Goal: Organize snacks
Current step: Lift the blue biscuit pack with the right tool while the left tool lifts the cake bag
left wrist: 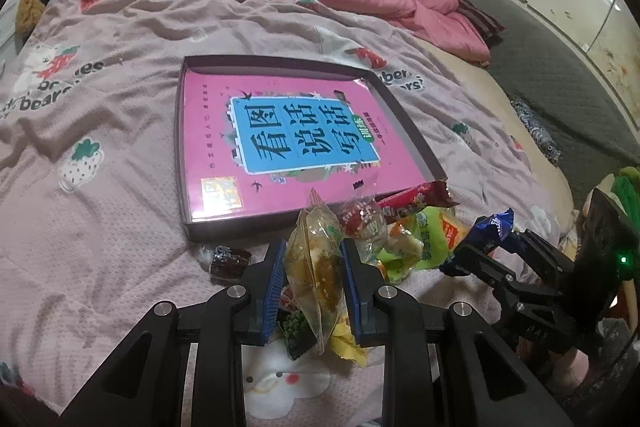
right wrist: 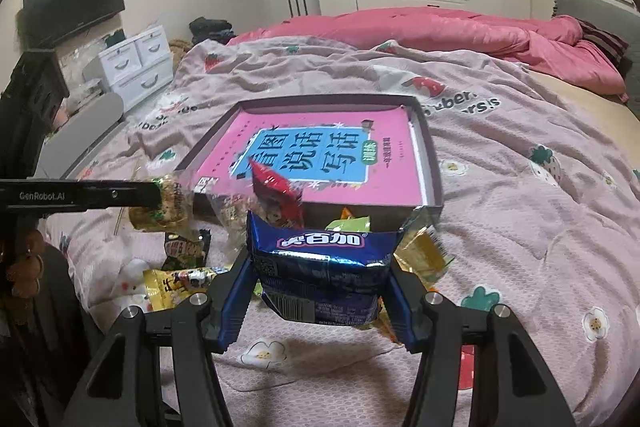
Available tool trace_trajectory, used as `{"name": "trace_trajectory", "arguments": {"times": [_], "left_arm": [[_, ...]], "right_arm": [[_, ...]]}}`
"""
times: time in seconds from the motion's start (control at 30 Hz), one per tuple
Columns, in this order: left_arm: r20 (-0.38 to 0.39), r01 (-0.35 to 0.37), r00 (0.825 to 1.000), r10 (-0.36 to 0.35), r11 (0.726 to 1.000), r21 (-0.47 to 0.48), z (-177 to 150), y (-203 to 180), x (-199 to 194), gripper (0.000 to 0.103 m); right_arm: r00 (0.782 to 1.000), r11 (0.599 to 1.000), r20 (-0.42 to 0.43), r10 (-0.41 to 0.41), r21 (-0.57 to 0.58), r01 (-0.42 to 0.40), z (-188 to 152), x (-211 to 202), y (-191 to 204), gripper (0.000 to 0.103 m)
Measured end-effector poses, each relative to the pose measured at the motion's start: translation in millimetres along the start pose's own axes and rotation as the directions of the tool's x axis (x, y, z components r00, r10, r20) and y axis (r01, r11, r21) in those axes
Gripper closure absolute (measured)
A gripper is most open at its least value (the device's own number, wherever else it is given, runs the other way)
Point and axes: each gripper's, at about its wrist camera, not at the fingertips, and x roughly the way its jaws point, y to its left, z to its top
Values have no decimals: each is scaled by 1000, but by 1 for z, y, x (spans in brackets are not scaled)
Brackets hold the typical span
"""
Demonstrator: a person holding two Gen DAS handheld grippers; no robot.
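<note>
Blue wrapper [right wrist: 320, 259] clamped in right hand-held gripper [right wrist: 318, 291], clear packet [left wrist: 314, 267] pinched in left hand-held gripper [left wrist: 312, 279]; both raised for shallow box [left wrist: 408, 131] beyond.

Soft, wrinkled cotton-like bedsheet [right wrist: 520, 155] under a matt cardboard box [right wrist: 434, 163]; inside the box, a glossy paper book cover [right wrist: 320, 155]. Nearest the box, crinkly shiny foil blue packet [right wrist: 320, 267] and clear plastic pouch [left wrist: 316, 259].

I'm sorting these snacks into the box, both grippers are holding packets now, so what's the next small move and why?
Probably carry the right gripper forward and release its blue packet inside the shallow box. The left gripper also holds a clear packet, both are lifted off the bedspread, and the box lies just ahead.
</note>
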Motion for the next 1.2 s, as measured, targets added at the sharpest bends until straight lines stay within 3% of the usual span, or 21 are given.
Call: {"name": "trace_trajectory", "arguments": {"times": [1.2], "left_arm": [[110, -6, 994, 5, 1000, 7, 27, -11, -29, 75]], "right_arm": [[995, 999, 98, -21, 40, 17, 19, -14, -18, 44]]}}
